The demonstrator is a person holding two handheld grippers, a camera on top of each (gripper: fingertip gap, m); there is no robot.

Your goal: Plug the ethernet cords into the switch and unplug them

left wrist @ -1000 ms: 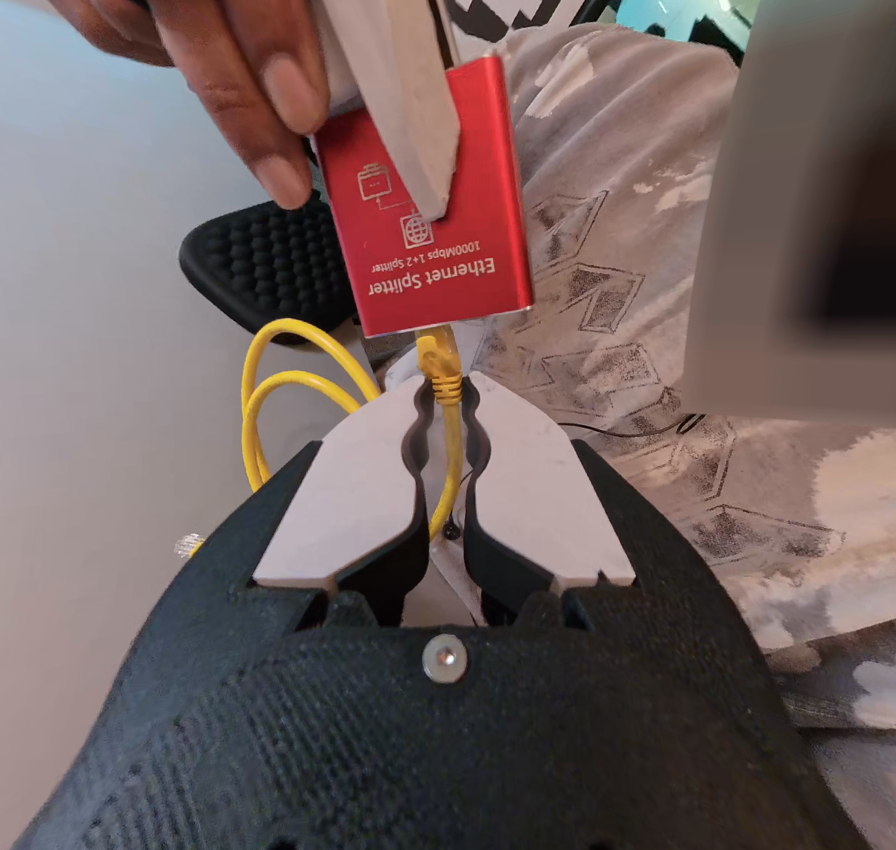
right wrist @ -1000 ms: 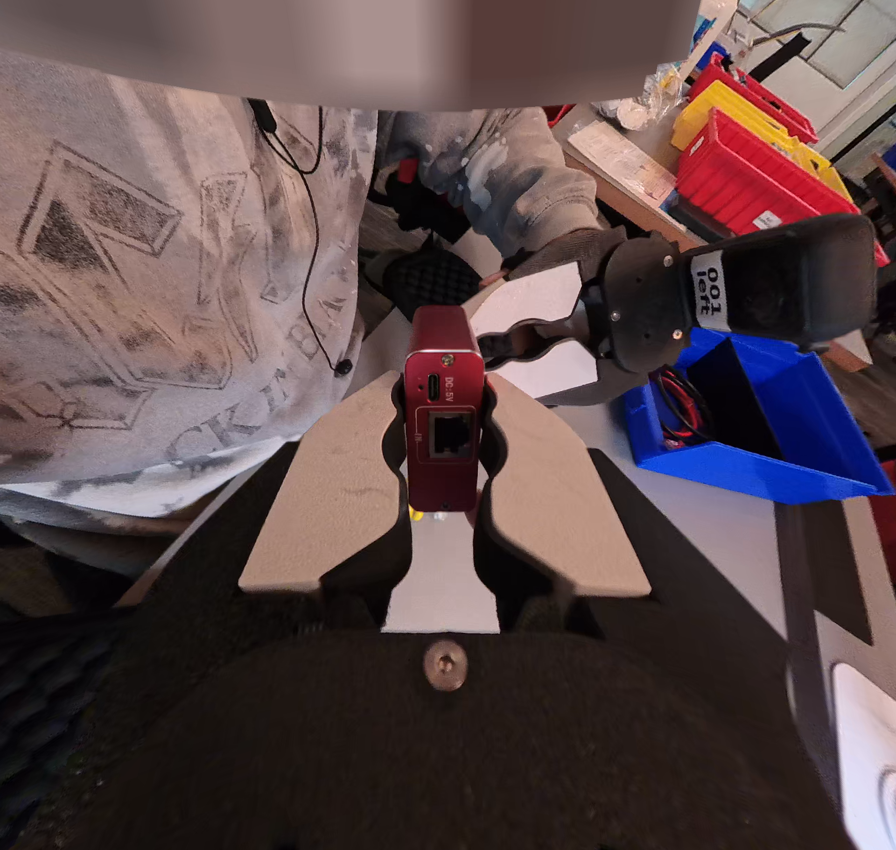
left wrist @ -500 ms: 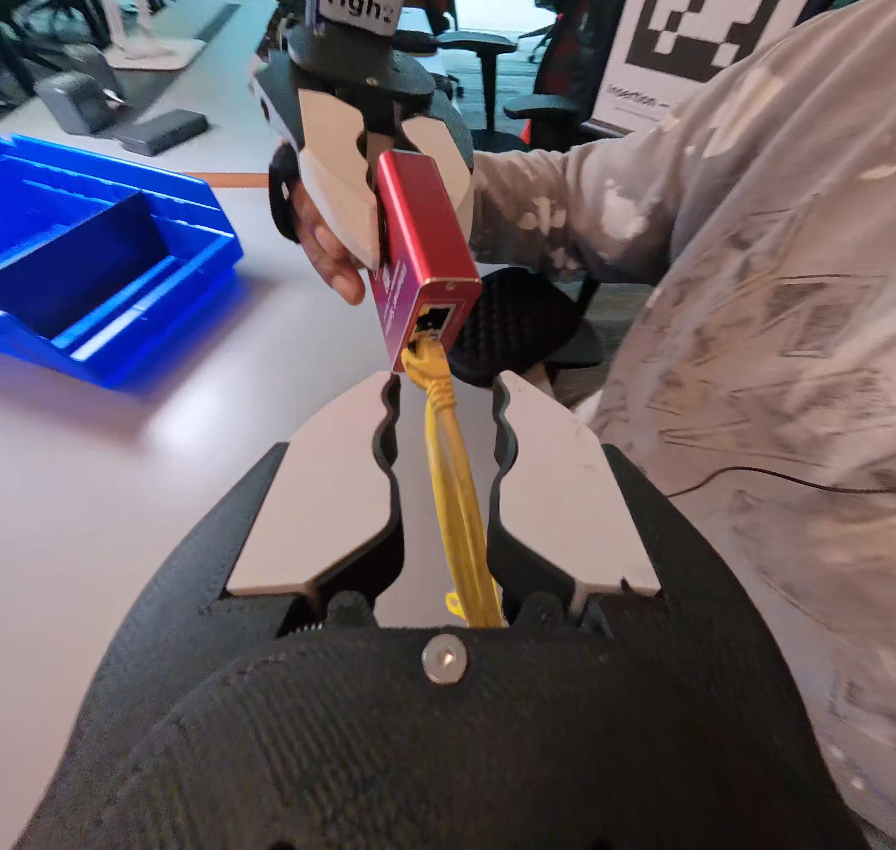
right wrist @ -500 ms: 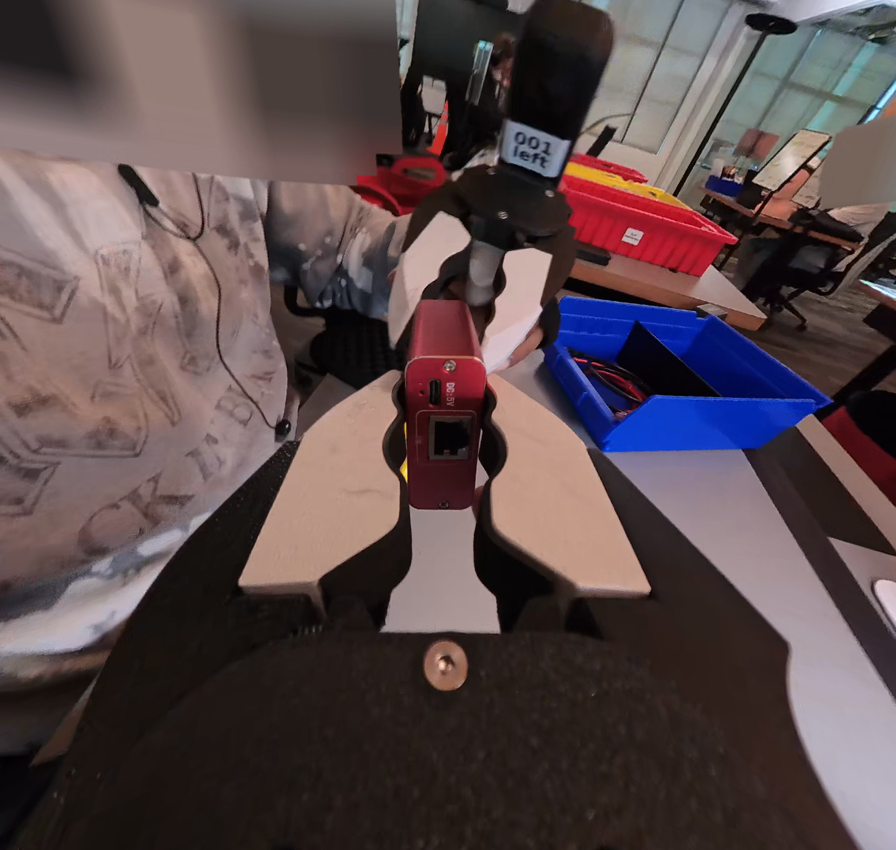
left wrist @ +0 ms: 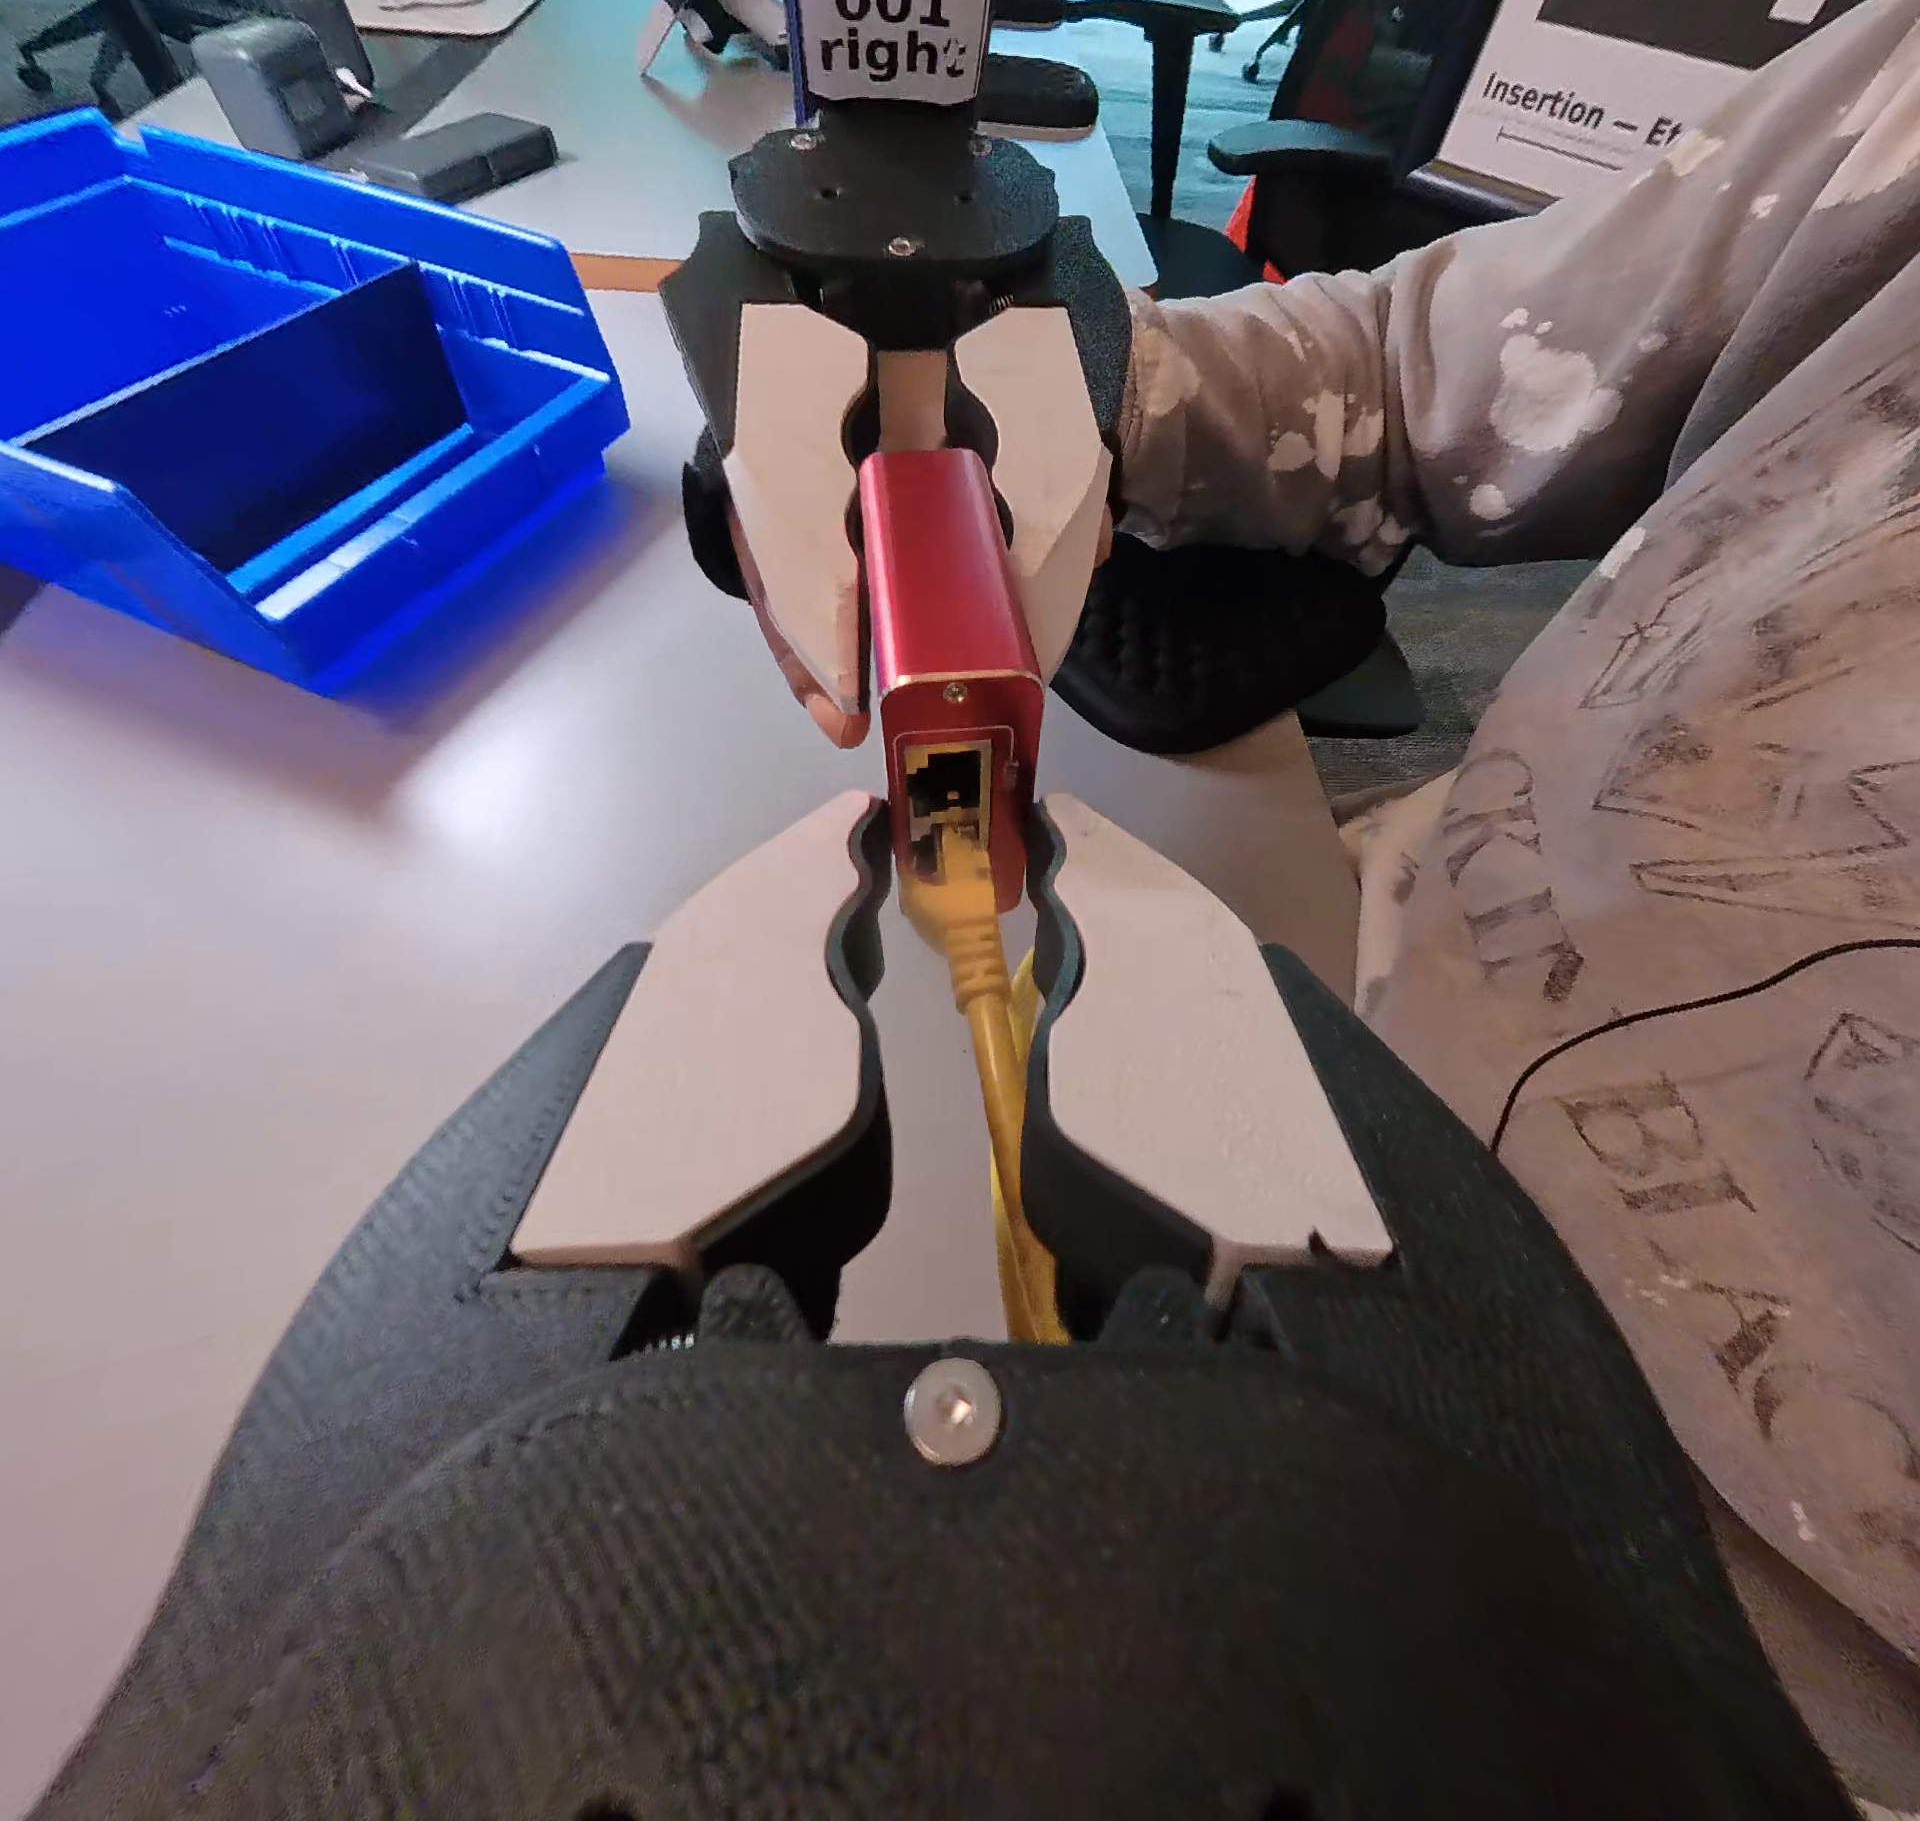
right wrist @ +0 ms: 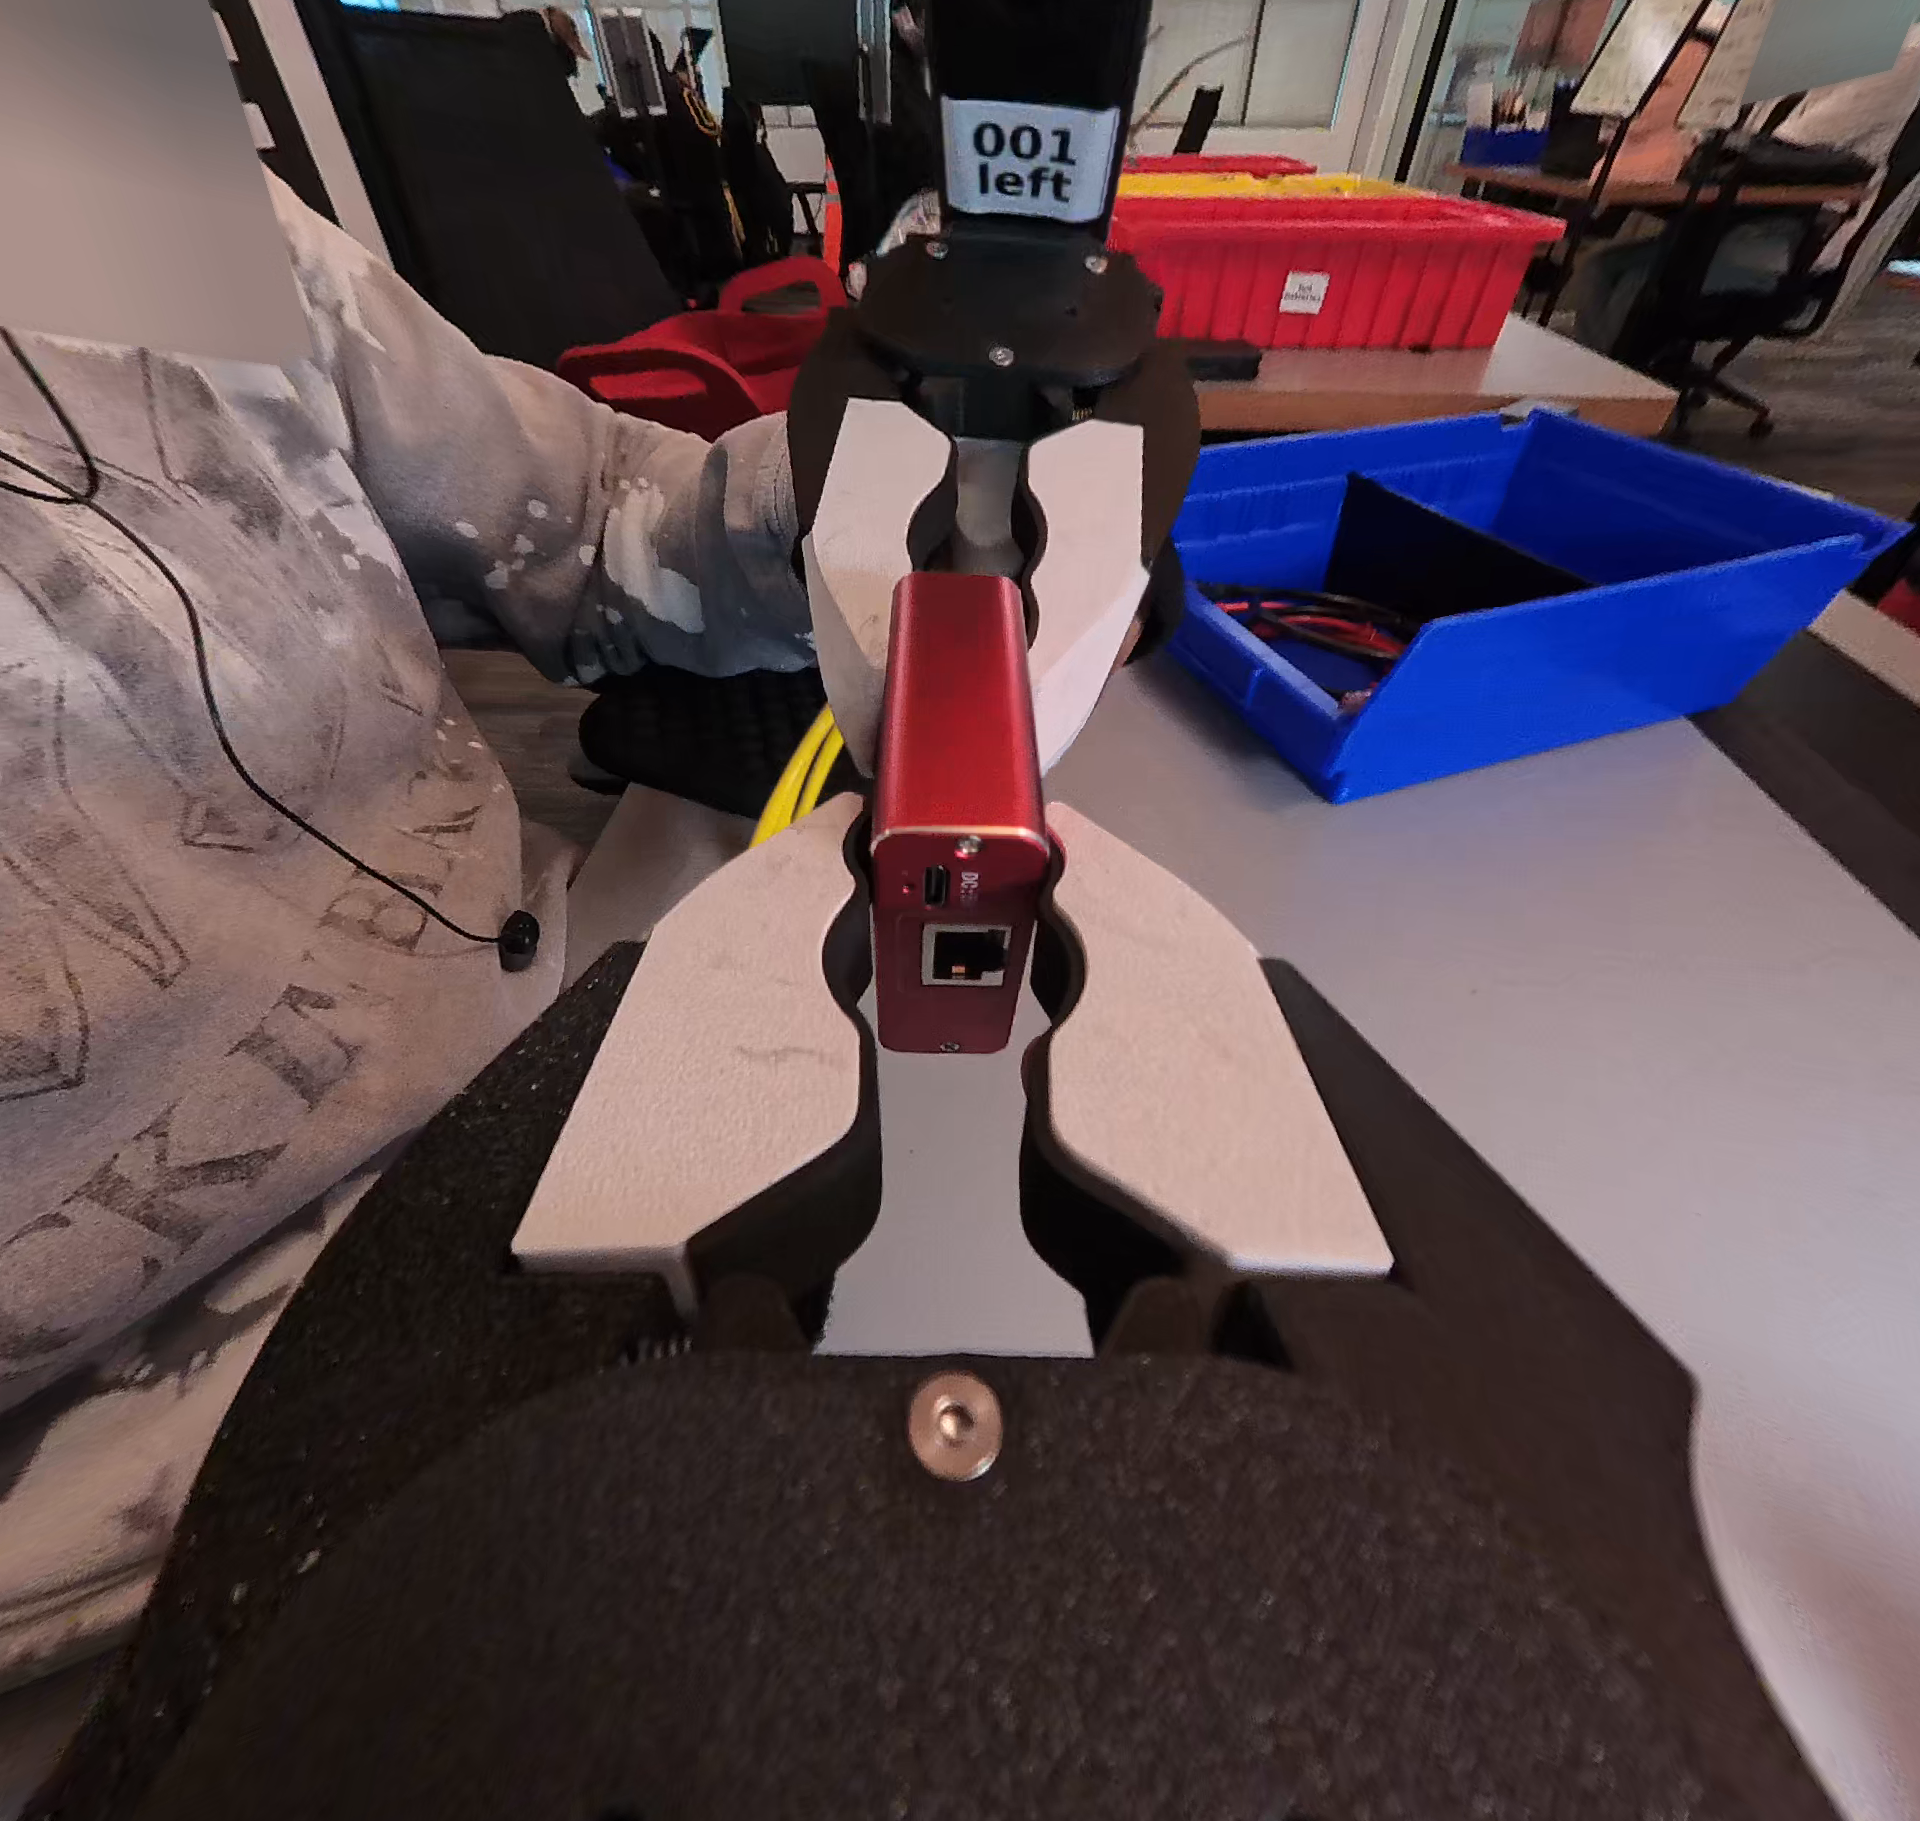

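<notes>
A red metal switch [left wrist: 945,587] is held level over the grey table [left wrist: 312,940]. My right gripper [right wrist: 954,815] is shut on one end of it; a single port faces the right wrist view. My left gripper [left wrist: 961,810] faces it from the other end. Its fingertips press both sides of the end with two ports. A yellow ethernet cord [left wrist: 987,1044] is plugged into the lower port and trails back between my left fingers. The upper port is empty. The right gripper also shows in the left wrist view [left wrist: 940,691], and the left gripper in the right wrist view [right wrist: 966,732].
A blue divided bin [left wrist: 436,608] stands on the table to the left, with red and black wires in it [right wrist: 1309,623]. The person's torso [left wrist: 1662,836] and a black chair armrest [left wrist: 1226,649] are close on the right. Red crates [right wrist: 1330,265] sit on a far table.
My left jaws let go of the cord's plug and opened. Both grippers swung level and now face each other. The left jaws have narrowed onto the switch's end.
</notes>
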